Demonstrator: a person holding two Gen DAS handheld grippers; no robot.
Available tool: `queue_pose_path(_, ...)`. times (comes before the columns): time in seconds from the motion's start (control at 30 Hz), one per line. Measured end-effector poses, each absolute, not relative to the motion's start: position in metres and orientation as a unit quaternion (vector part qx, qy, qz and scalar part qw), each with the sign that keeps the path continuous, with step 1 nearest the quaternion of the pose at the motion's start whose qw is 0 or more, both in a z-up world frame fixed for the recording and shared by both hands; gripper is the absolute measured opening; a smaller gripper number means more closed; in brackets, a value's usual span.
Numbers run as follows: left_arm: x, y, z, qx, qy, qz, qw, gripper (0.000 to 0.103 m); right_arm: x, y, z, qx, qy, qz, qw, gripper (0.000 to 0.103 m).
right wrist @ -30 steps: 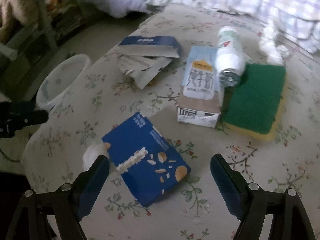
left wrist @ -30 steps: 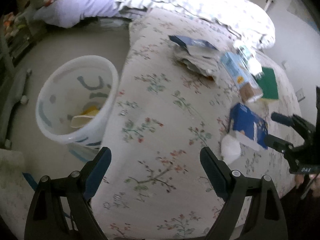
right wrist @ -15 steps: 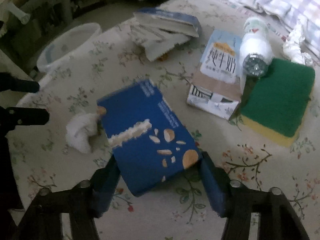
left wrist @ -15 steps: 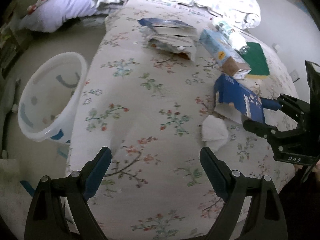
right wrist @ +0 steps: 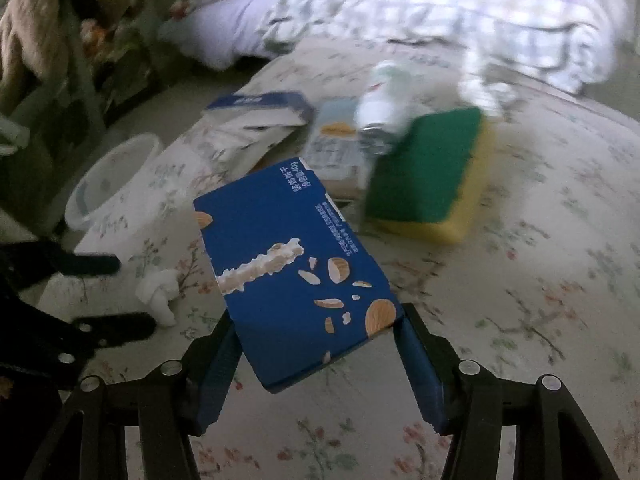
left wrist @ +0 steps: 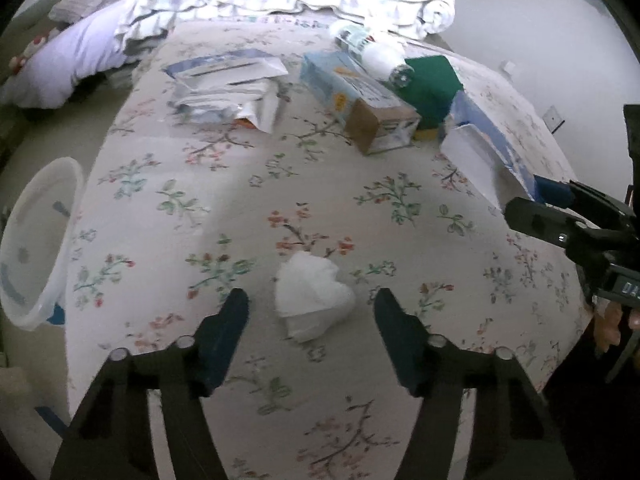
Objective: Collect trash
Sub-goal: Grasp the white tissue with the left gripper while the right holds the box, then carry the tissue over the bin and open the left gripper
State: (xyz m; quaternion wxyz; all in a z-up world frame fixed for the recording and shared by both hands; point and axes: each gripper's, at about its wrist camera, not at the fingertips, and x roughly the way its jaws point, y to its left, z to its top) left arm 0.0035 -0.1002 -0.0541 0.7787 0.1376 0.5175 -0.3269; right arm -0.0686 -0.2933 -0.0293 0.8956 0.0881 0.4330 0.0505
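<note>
Gripping the blue box (right wrist: 296, 280) with our right tongs (right wrist: 316, 344), tilted above the bed (right wrist: 540, 280) | our left tongs (left wrist: 310, 320) gape wide around the tissue wad (left wrist: 314, 300) | bin (left wrist: 36, 240) at 9 o'clock

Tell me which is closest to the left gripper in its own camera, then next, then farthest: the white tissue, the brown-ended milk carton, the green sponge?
1. white tissue: right between the left gripper fingers, nearest.
2. brown-ended milk carton: farther up the bed, middle, slightly right.
3. green sponge: just behind the carton, to its right, farthest.
</note>
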Motion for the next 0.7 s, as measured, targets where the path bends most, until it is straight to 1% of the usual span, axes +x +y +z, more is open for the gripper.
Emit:
queue_pose_path(0.07, 0.003, -0.103, -0.053, 0.141, 0.514, -0.326, 0.781, 0.065, -0.077, -0.301, -0.028, 0.102, 0.430, 0.045, 0.896, 0.065)
queue_pose_path(0.17, 0.006, -0.102, -0.052, 0.137, 0.514, -0.324, 0.782, 0.058, -0.086, -0.310, -0.029, 0.115, 0.429, 0.038, 0.895, 0.065)
queue_pose_path(0.27, 0.006, -0.104, -0.053, 0.139, 0.512, -0.326, 0.783, 0.045, -0.092, -0.315, -0.030, 0.121, 0.429, 0.032, 0.895, 0.065)
queue_pose_path(0.33, 0.003, -0.105, -0.053, 0.144, 0.510, -0.328, 0.783, 0.031, -0.094, -0.318, -0.031, 0.123, 0.429, 0.025, 0.895, 0.065)
queue_pose_path(0.43, 0.002, -0.106, -0.051, 0.150, 0.505, -0.330, 0.783, 0.026, -0.098, -0.321, -0.032, 0.129, 0.427, 0.017, 0.895, 0.065)
queue_pose_path(0.7, 0.011, -0.089, -0.031, 0.128, 0.483, -0.325, 0.803, 0.025, -0.094, -0.316, -0.024, 0.138, 0.417, 0.007, 0.899, 0.065)
